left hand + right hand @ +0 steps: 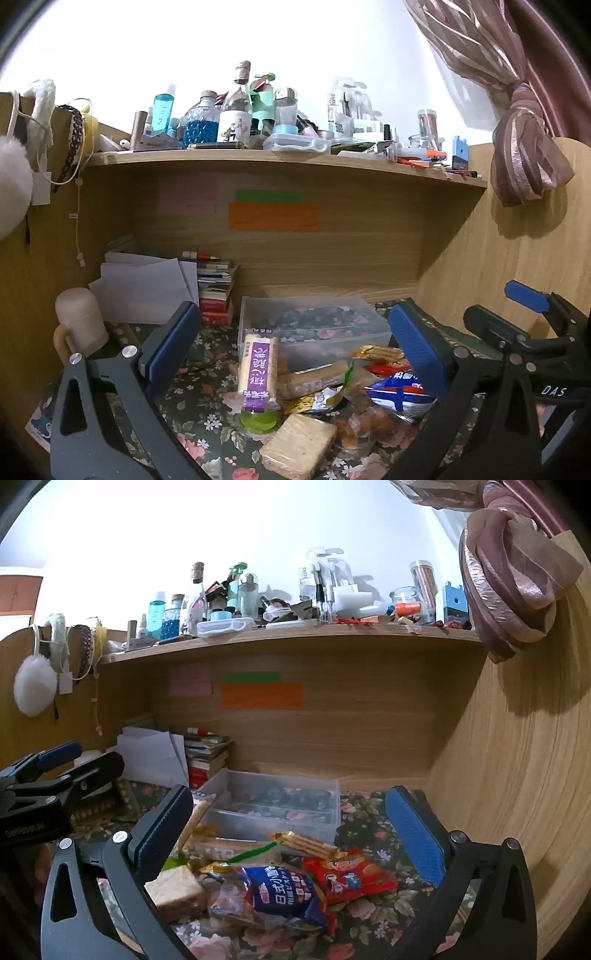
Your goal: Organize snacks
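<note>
A pile of snack packs lies on the floral cloth in front of a clear plastic box, also in the right wrist view. In the left wrist view a purple-labelled biscuit pack leans on the box, with a square cracker pack and a blue pack nearby. The right wrist view shows the blue pack, a red pack and the cracker pack. My left gripper is open above the pile. My right gripper is open and empty.
A wooden desk hutch surrounds the spot, with a side wall close on the right. A shelf above carries bottles and jars. Papers and stacked books sit back left, a cream mug on the left.
</note>
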A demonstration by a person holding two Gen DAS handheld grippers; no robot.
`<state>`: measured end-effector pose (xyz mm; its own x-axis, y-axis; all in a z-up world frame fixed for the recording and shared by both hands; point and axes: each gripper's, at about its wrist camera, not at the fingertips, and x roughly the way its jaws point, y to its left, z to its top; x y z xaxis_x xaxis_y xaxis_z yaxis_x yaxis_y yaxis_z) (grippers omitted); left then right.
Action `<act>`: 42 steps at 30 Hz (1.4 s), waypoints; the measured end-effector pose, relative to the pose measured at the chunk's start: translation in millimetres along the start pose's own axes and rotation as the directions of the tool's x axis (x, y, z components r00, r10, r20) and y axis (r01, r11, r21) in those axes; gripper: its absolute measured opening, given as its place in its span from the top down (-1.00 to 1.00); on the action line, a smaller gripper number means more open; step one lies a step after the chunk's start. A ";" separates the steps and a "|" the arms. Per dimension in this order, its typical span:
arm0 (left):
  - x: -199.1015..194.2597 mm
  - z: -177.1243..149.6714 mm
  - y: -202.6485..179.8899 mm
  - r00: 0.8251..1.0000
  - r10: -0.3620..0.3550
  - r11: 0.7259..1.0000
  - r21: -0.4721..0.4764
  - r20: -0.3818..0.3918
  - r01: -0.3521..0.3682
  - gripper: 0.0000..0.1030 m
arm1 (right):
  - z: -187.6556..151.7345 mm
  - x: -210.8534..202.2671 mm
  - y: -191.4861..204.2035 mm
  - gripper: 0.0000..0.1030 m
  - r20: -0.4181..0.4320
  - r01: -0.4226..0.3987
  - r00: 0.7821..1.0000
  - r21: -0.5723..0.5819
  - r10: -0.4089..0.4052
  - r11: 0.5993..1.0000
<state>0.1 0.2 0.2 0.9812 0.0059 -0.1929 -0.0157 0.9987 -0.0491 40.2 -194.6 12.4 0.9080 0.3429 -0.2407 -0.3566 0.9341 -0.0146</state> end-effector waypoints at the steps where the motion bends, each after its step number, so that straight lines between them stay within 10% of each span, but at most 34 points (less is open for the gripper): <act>1: 0.3 0.3 0.1 1.000 0.003 1.000 0.000 -0.001 -0.003 -1.00 | 0.0 -0.1 0.2 -1.00 -0.001 0.000 1.000 0.001 0.000 1.000; 42: -2.2 1.4 -6.4 1.000 -0.019 1.000 0.003 0.008 0.019 -1.00 | 1.8 -3.5 3.9 -1.00 0.020 -0.017 1.000 0.016 0.017 1.000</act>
<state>-1.6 -6.1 2.4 0.9828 -0.0129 -0.1843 0.0038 0.9988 -0.0494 36.0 -192.0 15.0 0.9059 0.3608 -0.2217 -0.3688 0.9295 0.0053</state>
